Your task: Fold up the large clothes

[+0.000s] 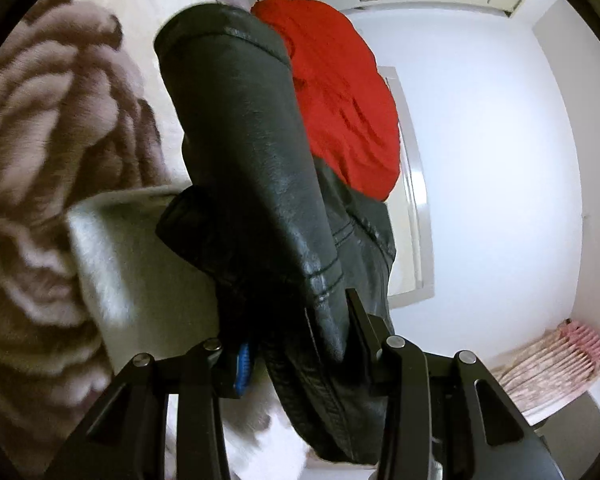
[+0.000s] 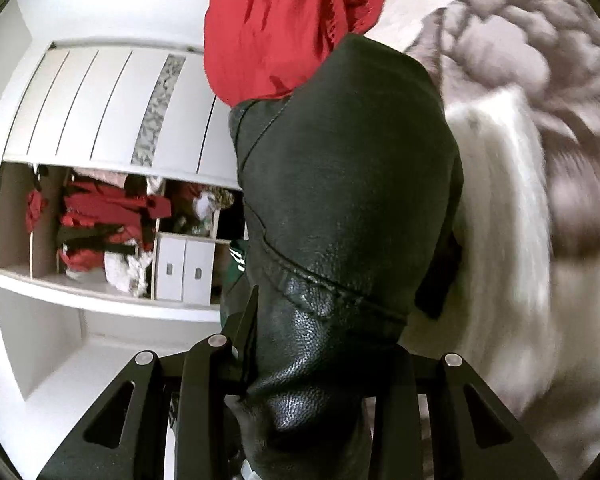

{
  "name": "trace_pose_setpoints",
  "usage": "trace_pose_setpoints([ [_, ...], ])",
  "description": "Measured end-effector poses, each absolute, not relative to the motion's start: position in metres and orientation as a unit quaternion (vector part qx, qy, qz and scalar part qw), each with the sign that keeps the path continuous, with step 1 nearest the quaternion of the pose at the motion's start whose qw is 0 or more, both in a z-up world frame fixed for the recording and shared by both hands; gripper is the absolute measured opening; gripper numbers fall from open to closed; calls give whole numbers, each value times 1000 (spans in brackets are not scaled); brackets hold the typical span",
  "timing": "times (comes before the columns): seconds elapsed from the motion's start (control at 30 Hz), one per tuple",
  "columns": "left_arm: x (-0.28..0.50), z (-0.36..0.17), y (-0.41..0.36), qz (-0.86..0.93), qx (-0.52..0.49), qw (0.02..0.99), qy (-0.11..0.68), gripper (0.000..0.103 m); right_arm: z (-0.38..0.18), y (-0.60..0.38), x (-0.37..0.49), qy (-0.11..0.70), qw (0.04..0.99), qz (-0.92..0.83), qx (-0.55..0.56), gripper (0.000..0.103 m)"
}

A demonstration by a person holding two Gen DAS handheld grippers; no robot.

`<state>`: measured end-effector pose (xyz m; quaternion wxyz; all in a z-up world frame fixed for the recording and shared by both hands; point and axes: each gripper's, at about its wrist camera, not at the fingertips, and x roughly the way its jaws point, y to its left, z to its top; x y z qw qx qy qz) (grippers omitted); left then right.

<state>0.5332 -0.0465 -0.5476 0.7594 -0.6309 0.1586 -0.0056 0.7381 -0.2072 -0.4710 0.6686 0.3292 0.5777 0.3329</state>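
1. Where the left wrist view looks past the garment, a cream blanket with large brownish rose shapes (image 1: 48, 128) fills the left side, with a pale fuzzy fold (image 1: 140, 264) lying on it.
2. To the right in that view stand a plain white wall (image 1: 500, 160), a white-framed panel (image 1: 414, 216), and a pink patterned curtain (image 1: 556, 360) low in the corner.
3. From the right wrist view, a white wardrobe (image 2: 112, 108) shows slatted doors above an open shelf packed with red, white and dark clothes (image 2: 100, 224), beside two small white drawer fronts (image 2: 184, 268).
4. On the right of that view the same rose blanket (image 2: 540, 60) appears, blurred, with a white fluffy fabric (image 2: 500, 200) over it.
5. The black leather jacket (image 1: 256, 168) is held up off the blanket, stretched forward from both tools, with a red garment (image 1: 340, 92) bunched at its far end.
6. The left gripper (image 1: 300, 336) pinches a stitched edge of the jacket, its fingers drawn close with leather between them; a blue pad (image 1: 242, 368) shows on the left finger.
7. The right gripper (image 2: 320, 344) clamps a thick pebbled fold of the jacket, which bulges over and hides the right finger.
8. Both tools point forward and tilted, so that wall and wardrobe appear turned on their side.
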Motion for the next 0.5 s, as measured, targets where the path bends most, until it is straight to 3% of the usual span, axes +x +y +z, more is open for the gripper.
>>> trace_pose_setpoints([
  [0.2,539,-589,-55,-26,-596,768,234,39,-540,-220,782,608,648,340,308,35],
  [0.33,532,-596,-52,-48,-585,755,292,47,-581,-238,775,627,639,315,315,57],
  [0.4,526,-589,-48,-51,-577,748,323,48,-589,-244,769,633,636,303,321,59],
  [0.5,521,-568,-44,-41,-531,760,373,58,-581,-244,757,639,648,283,304,67],
])
